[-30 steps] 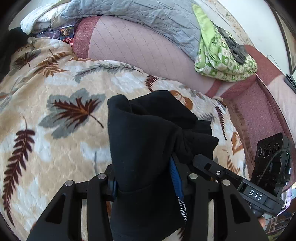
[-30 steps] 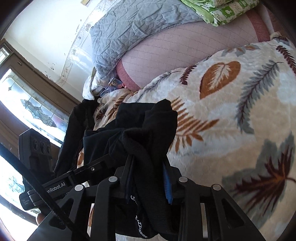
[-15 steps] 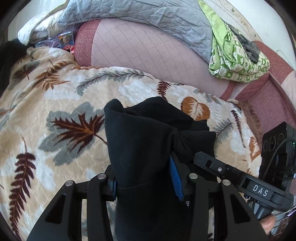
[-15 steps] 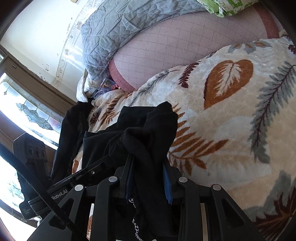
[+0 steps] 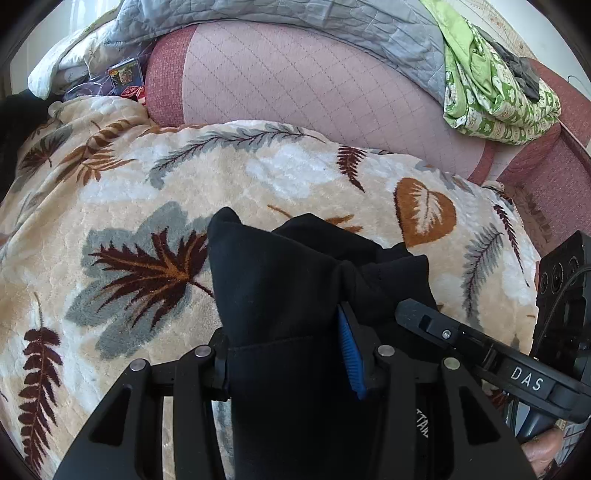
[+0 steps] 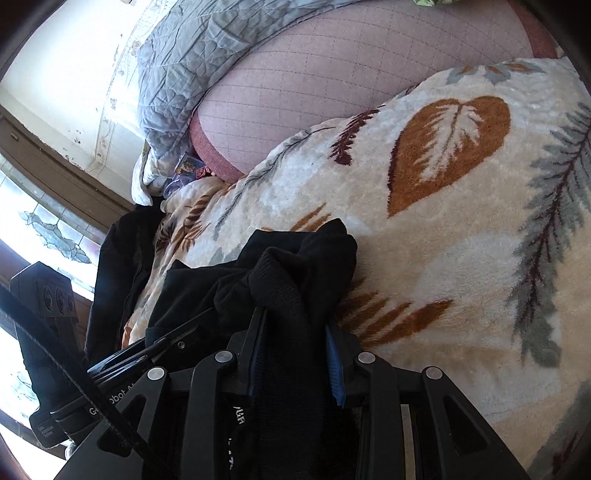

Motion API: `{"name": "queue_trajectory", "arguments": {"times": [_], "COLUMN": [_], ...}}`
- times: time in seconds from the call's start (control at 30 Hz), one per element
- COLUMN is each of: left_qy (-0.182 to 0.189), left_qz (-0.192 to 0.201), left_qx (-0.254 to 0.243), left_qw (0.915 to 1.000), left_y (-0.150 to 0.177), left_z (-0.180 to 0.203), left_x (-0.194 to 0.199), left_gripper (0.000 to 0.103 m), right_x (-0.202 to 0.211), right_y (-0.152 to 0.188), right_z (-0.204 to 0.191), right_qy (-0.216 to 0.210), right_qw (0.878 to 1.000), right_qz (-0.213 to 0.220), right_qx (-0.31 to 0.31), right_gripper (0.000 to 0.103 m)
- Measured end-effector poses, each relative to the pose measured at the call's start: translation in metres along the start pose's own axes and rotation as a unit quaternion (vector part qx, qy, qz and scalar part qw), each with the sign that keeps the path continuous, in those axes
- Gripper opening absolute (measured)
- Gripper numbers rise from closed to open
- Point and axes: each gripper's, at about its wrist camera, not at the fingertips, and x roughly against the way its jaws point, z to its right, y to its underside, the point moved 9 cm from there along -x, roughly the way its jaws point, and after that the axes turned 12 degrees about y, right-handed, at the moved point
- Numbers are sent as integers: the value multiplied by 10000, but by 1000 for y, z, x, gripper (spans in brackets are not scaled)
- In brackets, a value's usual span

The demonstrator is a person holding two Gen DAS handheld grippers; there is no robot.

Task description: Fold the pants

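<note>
The black pants [image 5: 288,288] are bunched up and held above a leaf-patterned blanket [image 5: 147,206]. My left gripper [image 5: 284,354] is shut on a thick fold of the pants, which hides its left pad. My right gripper [image 6: 295,354] is shut on another bunch of the same pants [image 6: 295,273], the cloth pinched between its blue pads. The two grippers are close side by side: the right one shows at the right of the left wrist view [image 5: 480,347], the left one at the lower left of the right wrist view [image 6: 48,332]. The rest of the pants hangs out of sight below.
A pink quilted sofa back [image 5: 314,96] rises behind the blanket [image 6: 461,221]. A grey quilt [image 5: 295,22] and green patterned cloth [image 5: 491,92] lie on top of it. Small boxes [image 5: 127,79] sit in the far left corner. A window [image 6: 44,229] and dark clothing [image 6: 122,258] are left.
Both grippers have moved forward over the blanket toward the sofa back, still gripping the pants. The hold on the cloth is unchanged.
</note>
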Motion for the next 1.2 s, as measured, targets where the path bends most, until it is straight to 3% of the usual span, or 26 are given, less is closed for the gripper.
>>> {"name": "queue_trajectory", "arguments": {"times": [0.13,0.2,0.4,0.6,0.93,1.2], "left_qy": [-12,-5,23,-78,-624,-1210], "left_qz": [1,-12,-43,294,1300,1626], "left_qx": [12,62,77,-189,-732,-958], "left_qw": [10000,10000,10000,9994,9868,9746], "left_y": [2,2,8,26,77,130], "left_z": [-2,-4,3,29,73,83], "left_x": [-2,-1,23,88,206,238], "left_gripper": [46,51,63,70,89,94], "right_x": [-7,-9,12,64,130,166], "right_y": [2,3,-1,6,97,171], "right_z": [8,14,11,0,0,9], "right_qy": [-5,15,-199,46,394,872], "right_qw": [9999,9997,9988,9984,9978,9948], "right_qz": [-18,-10,175,461,377,382], "right_qx": [-112,-236,-419,-334,-385,-351], "right_gripper": [44,58,63,68,71,71]}}
